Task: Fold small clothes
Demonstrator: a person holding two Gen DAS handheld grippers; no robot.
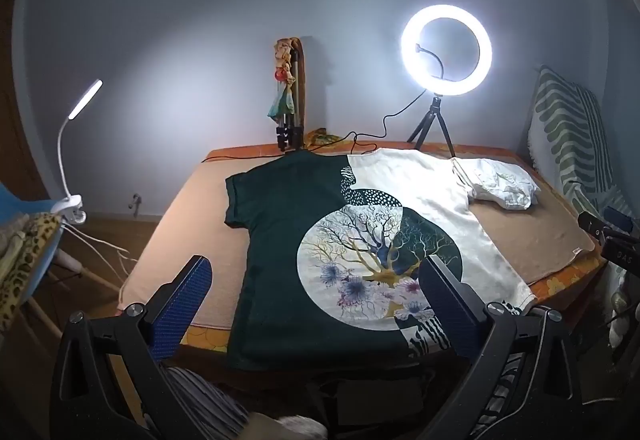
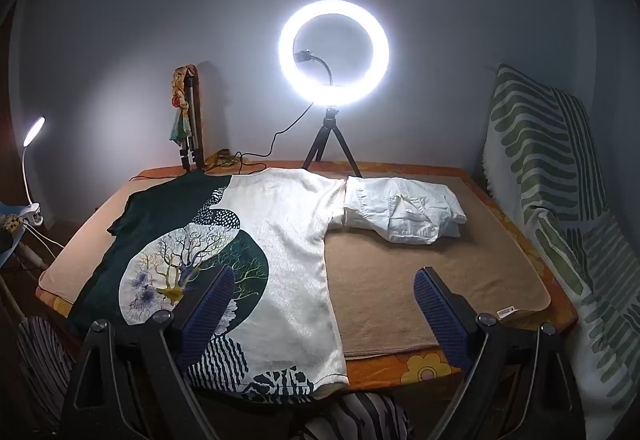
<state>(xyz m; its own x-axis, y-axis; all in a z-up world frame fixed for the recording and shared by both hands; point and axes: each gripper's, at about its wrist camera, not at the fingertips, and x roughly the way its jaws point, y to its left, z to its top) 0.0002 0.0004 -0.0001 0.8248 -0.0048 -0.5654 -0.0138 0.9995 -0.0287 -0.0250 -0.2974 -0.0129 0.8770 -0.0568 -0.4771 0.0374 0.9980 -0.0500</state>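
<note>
Lying flat and face up on the table point(image 2: 460, 272), the T-shirt point(image 2: 280, 240) is spread with both sleeves out, probably so that its edges are easy to reach for a first fold. Its hem hangs a little over the near table edge, toward the person. A white folded garment point(image 2: 404, 216) sits at the far right side, touching the shirt's right sleeve; I judge it is a finished piece put aside. The ring light point(image 2: 334, 52) and the clip lamp point(image 1: 80, 100) stand around the work area to light it.

The left gripper point(image 1: 316, 288) hovers above the near hem over the printed circle, jaws wide apart and holding nothing. The right gripper point(image 2: 324, 296) hovers above the shirt's right side edge, also spread open and empty, with no finger touching cloth
</note>
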